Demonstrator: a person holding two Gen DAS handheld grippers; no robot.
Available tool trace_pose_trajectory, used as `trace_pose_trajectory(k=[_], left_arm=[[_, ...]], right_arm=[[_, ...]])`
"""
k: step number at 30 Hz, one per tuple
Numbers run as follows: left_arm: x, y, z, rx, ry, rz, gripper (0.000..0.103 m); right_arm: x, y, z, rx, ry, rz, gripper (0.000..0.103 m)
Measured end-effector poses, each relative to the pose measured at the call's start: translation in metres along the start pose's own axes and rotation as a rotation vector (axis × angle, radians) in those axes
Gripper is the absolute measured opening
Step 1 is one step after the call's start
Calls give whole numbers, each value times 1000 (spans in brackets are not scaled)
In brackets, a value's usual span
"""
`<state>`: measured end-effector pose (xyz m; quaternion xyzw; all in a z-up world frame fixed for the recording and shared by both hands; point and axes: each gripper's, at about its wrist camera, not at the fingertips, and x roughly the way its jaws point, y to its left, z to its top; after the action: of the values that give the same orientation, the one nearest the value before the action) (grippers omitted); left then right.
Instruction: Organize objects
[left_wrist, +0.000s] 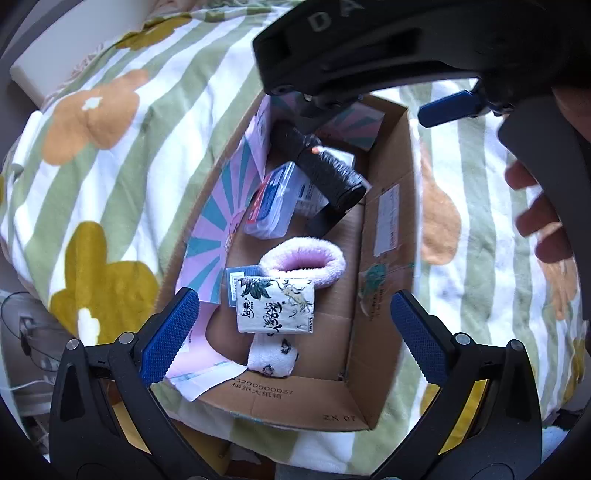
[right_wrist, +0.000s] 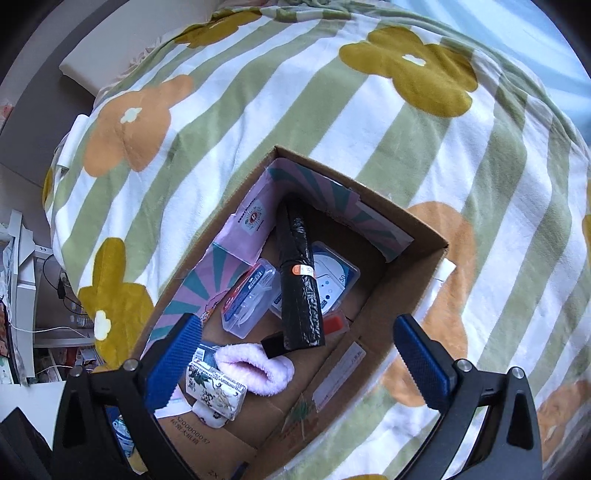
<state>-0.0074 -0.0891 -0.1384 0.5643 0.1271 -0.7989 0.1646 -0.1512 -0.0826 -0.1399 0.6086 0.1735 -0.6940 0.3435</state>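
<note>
With both my left gripper (left_wrist: 293, 334) and right gripper (right_wrist: 297, 360) spread empty above the cardboard box (right_wrist: 413, 291), the black roll (right_wrist: 299, 284) lies inside; I judge the drop finished, next fetching another item

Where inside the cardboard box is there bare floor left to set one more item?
Bare floor lies along the box wall right of the pink fuzzy sock, below the black roll. The left side, with plastic cases and tissue pack, is crowded.

Open cardboard box (right_wrist: 413, 236) on striped blanket — black roll (right_wrist: 299, 291), pink sock (right_wrist: 255, 369), tissue pack (right_wrist: 216, 389) inside
</note>
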Motion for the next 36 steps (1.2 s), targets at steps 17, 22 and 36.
trace_pose_trajectory(k=[17, 22, 36], left_arm=[[-95, -46, 45, 171, -88, -119, 103], [-108, -74, 50, 266, -103, -148, 103], [-120, -108, 34, 377, -126, -150, 103]], right_arm=[[-173, -73, -106, 286, -205, -124, 102], [-201, -106, -159, 425, -253, -205, 103], [-206, -128, -236, 582, -252, -302, 102]])
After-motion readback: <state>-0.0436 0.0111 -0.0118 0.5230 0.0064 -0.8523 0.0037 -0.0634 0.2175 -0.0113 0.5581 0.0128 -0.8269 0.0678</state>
